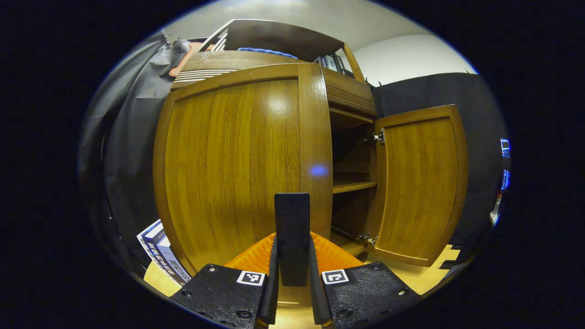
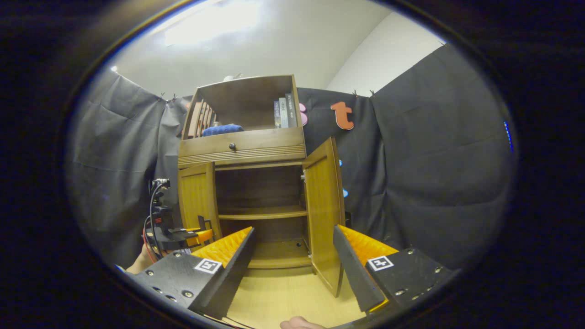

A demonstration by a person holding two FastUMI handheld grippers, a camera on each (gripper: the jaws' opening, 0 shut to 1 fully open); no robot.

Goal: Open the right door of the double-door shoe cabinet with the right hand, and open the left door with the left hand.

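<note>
Left gripper: I see its fingers clamped on the black handle of the left door, which stands swung partly out from the cabinet.
Right gripper: jaws wide, holding nothing, well back from the cabinet.
Right door: fully open, edge toward me.
Shelf: bare, between both doors.
Books: upright in the top compartment.

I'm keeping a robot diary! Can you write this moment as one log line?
right door: swung open | left door: partly open, left gripper shut on its handle | right gripper: open, backed off
</note>
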